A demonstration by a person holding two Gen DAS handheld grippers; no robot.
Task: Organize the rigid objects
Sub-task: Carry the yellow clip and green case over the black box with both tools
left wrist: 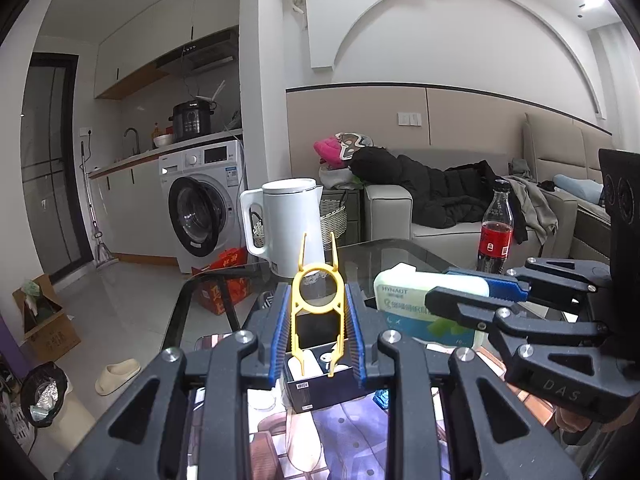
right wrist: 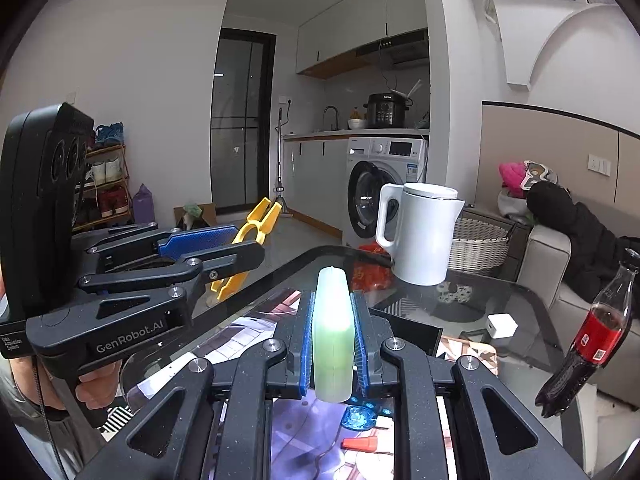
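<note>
Left gripper (left wrist: pixel 318 320): a yellow clip (left wrist: pixel 317 300) stands upright between the blue pads (left wrist: pixel 280 332), its ring section at pad height, two thin prongs rising above the fingertips and its legs reaching down toward the gripper body. The jaws are nearly closed and both pads press on the clip's sides. The clip is lifted clear of the table.

Right gripper (right wrist: pixel 332 332): a pale green pack (right wrist: pixel 333 336) sits edge-on between the pads, its top standing above the fingertips and its lower end showing below them. The jaws are closed down tight on it, pads against both broad faces. From the left wrist view the pack shows its printed face, with teal and white lettering, and is also off the table.

The two grippers are held side by side, each visible in the other's camera. A hand (right wrist: pixel 98 384) grips the left gripper's handle.

Surface: a dark glass table (right wrist: pixel 532 304) with rounded corners. On it are a white kettle (left wrist: pixel 286 224), a cola bottle (left wrist: pixel 495 232) partly full, a small white charger (right wrist: pixel 502 326), an open black box (left wrist: pixel 320 384) under the left gripper, and an orange piece (right wrist: pixel 360 444) near the right one.

Room: a washing machine (left wrist: pixel 202 204) under a counter, a sofa (left wrist: pixel 400 216) with dark clothing, a wicker basket (right wrist: pixel 478 246), and a shoe rack (right wrist: pixel 106 184).
</note>
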